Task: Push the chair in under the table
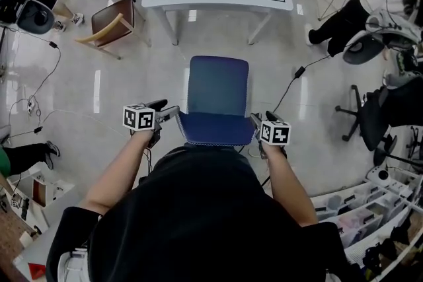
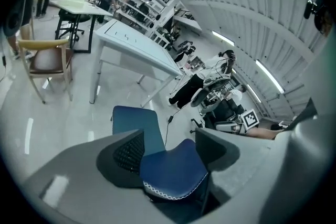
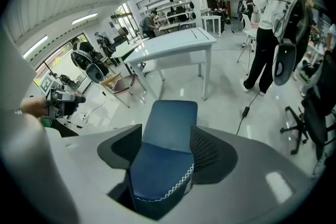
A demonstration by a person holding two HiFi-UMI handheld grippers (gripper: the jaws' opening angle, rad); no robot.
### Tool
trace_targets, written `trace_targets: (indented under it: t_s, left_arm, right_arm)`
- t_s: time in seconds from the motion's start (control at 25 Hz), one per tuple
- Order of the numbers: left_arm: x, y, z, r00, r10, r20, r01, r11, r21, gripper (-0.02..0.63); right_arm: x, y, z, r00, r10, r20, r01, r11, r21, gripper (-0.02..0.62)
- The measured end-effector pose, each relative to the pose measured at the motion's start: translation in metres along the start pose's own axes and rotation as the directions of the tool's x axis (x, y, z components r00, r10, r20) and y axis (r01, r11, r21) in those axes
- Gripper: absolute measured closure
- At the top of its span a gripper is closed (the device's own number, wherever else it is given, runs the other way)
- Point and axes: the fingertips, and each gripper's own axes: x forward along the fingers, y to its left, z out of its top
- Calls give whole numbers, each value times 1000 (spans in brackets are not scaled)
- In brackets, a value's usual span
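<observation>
Chair (image 1: 217, 99): one, blue, on the glossy floor (image 1: 86, 102) short of the worktop (image 1: 218, 2), seat toward it, not under it.
Left tool (image 2: 167, 153): jaws pinched the chair back's top edge, left corner.
Right tool (image 3: 166, 150): jaws pinched the same edge, right corner.
Count: two tools, one worktop, one wooden chair (image 1: 109, 26) left of the worktop.
Textures: padded back, white zigzag stitching; dotted black jaw pads; flat white rectangular worktop.
</observation>
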Motion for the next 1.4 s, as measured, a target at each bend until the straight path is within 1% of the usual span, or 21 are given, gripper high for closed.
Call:
trace_targets:
  t_s: [0.08, 0.2, 0.36, 0.52, 0.64, 0.76, 0.88, 0.96, 1.08, 1.16, 1.28, 1.4]
  left_arm:
    - [7, 12, -15, 1000, 14, -20, -15, 998, -54, 302]
    - [15, 32, -41, 997, 51, -58, -58, 991, -125, 297]
    - [24, 60, -79, 986, 117, -121, -139, 969, -202, 275]
    - [37, 78, -115, 972, 135, -193, -183, 948, -260, 270]
    - [47, 85, -137, 961, 134, -240, -203, 935, -291, 266]
    - [58, 87, -152, 957, 123, -263, -208, 924, -322, 265]
    - [72, 87, -162, 954, 110, -281, -210, 910, -358, 265]
    - [81, 84, -167, 950, 98, -296, -209, 905, -371, 265]
    - [94, 83, -175, 940, 89, -330, -220, 897, -384, 265]
    - [102, 81, -184, 934, 76, -350, -227, 881, -415, 265]
    - [113, 78, -196, 930, 60, -361, -233, 858, -458, 265]
    - [121, 79, -204, 918, 65, -392, -252, 858, -447, 265]
  right_arm:
    - [11, -13, -17, 999, -18, -51, 19, 1000, 12, 279]
    - [24, -28, -41, 992, -40, -117, 44, 999, 30, 275]
    - [37, -40, -70, 981, -47, -188, 58, 997, 56, 275]
    - [53, -50, -96, 967, -42, -249, 68, 993, 99, 272]
    - [63, -57, -111, 958, -47, -283, 88, 987, 135, 268]
    - [73, -60, -121, 953, -28, -303, 87, 979, 183, 265]
    - [83, -65, -132, 949, -2, -315, 89, 961, 261, 264]
    - [90, -67, -138, 946, 9, -325, 93, 951, 296, 264]
    - [100, -68, -144, 936, 21, -353, 93, 948, 303, 262]
    - [106, -67, -149, 930, 33, -367, 89, 946, 311, 261]
    - [114, -67, -154, 924, 45, -381, 89, 941, 326, 258]
    - [124, -65, -155, 915, 61, -399, 84, 938, 336, 258]
